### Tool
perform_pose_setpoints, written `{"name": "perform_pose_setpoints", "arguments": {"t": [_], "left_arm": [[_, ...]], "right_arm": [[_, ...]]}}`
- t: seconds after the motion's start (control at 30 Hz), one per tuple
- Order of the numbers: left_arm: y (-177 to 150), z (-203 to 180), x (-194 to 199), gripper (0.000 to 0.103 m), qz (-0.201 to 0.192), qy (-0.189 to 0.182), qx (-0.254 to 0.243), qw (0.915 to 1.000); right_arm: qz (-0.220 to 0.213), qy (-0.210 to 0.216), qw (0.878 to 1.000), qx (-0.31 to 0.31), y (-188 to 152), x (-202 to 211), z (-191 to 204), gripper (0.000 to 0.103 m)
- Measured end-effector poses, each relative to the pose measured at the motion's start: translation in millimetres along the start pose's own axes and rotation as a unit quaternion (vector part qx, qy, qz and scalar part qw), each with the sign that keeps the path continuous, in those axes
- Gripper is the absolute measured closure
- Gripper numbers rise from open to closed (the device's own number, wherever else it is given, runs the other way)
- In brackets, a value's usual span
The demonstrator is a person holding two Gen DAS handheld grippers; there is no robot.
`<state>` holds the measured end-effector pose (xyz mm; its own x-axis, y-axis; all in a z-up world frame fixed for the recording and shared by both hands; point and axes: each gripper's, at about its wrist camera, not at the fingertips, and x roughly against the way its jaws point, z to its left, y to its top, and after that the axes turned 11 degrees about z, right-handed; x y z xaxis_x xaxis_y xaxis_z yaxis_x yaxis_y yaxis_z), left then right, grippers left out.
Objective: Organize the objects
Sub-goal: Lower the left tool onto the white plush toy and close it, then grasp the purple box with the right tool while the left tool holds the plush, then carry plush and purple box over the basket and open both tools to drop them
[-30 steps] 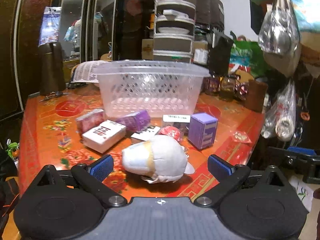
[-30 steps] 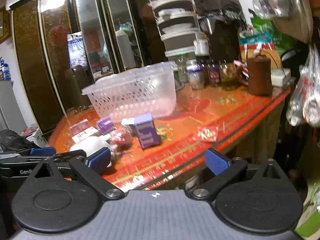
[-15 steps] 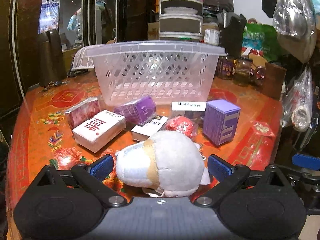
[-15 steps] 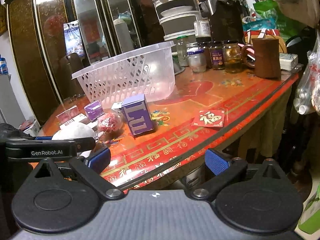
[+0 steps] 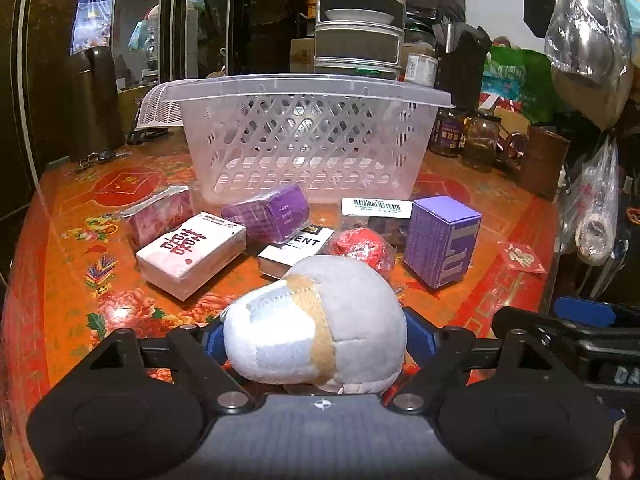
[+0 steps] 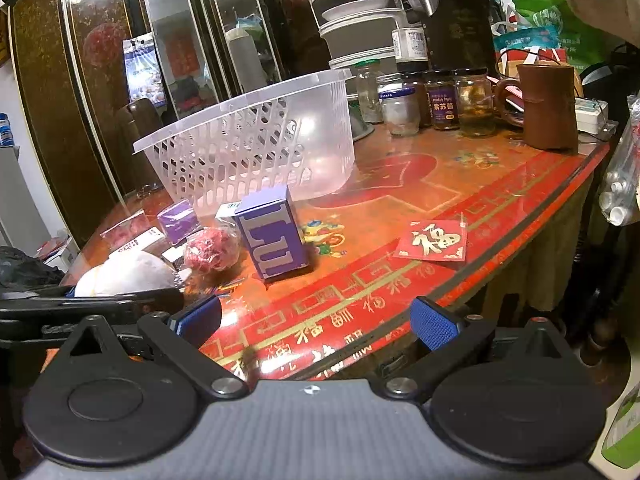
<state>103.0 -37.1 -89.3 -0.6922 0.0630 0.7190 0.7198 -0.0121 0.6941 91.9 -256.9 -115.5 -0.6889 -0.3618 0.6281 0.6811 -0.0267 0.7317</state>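
1. Where your left wrist view looks along the fingers, your left gripper (image 5: 316,340) has its blue pads pressed against both flanks of the white plush toy (image 5: 316,324), pinching it at the near edge of the table (image 5: 60,248).
2. Just beyond the plush toy you have, left to right: a pink packet (image 5: 160,212), a white box with red characters (image 5: 192,256), a purple packet (image 5: 268,216), a flat black-and-white box (image 5: 296,246), a red foil ball (image 5: 360,248) and an upright purple box (image 5: 440,244). A barcode label (image 5: 376,206) lies behind the foil ball.
3. Farther back, the clear plastic basket (image 5: 308,140) stands upright on the table, nothing visible inside it.
4. At far right, glass jars (image 5: 464,136) stand in a row; a red envelope (image 5: 524,258) lies near the right edge.
5. From your right wrist view, your right gripper (image 6: 316,320) hangs over the near table rim with its jaws spread wide and nothing between them.
6. Left of it, the plush toy (image 6: 124,272) shows behind the other gripper's black arm; the red foil ball (image 6: 212,248) and purple box (image 6: 272,236) sit just beyond, touching or nearly so.
7. The basket (image 6: 256,148) stands far left; the red envelope (image 6: 432,240) lies well apart to the right, and a brown cup (image 6: 548,104) stands at far right.
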Motion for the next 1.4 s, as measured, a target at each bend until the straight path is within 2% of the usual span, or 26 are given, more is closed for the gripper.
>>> {"name": "perform_pose_setpoints", "arguments": {"t": [0.23,0.37,0.43,0.53,0.63,0.7,0.77,0.8,1.17,1.4], "left_arm": [[-0.8,25.9,14.4,0.020,-0.019,-0.023,0.026,0.9992],[0.3,37.4,16.6,0.020,-0.019,-0.030,0.029,0.9989],[0.0,41.0,17.3,0.020,-0.015,-0.030,0.026,0.9991],[-0.1,45.9,21.6,0.020,-0.019,-0.024,0.020,0.9993],[1.2,50.4,23.6,0.020,-0.026,0.002,0.007,0.9996],[0.2,58.0,23.6,0.020,-0.023,-0.007,0.012,0.9996],[-1.5,62.1,24.1,0.020,-0.025,-0.007,0.014,0.9996],[-3.0,64.2,26.0,0.020,-0.030,-0.009,0.016,0.9994],[1.3,70.9,31.2,0.020,-0.050,-0.027,0.026,0.9980],[23.7,73.1,50.3,0.020,-0.077,-0.030,0.022,0.9963]], "right_arm": [[-0.006,-0.001,1.000,0.030,12.4,-11.5,17.9,0.000],[-0.013,-0.029,0.997,0.068,22.8,-25.7,29.3,0.001],[-0.011,-0.041,0.996,0.075,27.5,-36.4,29.5,0.011],[-0.004,-0.035,0.996,0.077,31.3,-46.0,29.4,0.026],[-0.005,-0.040,0.995,0.090,31.6,-51.3,34.5,0.037],[-0.005,-0.041,0.994,0.097,31.5,-53.3,38.3,0.044],[-0.008,-0.044,0.994,0.100,31.9,-53.5,40.6,0.059],[-0.011,-0.047,0.994,0.098,31.6,-52.3,41.0,0.061],[-0.043,-0.046,0.993,0.103,39.0,-23.7,44.7,0.061],[-0.067,-0.013,0.994,0.090,62.3,8.1,41.6,0.061]]}}
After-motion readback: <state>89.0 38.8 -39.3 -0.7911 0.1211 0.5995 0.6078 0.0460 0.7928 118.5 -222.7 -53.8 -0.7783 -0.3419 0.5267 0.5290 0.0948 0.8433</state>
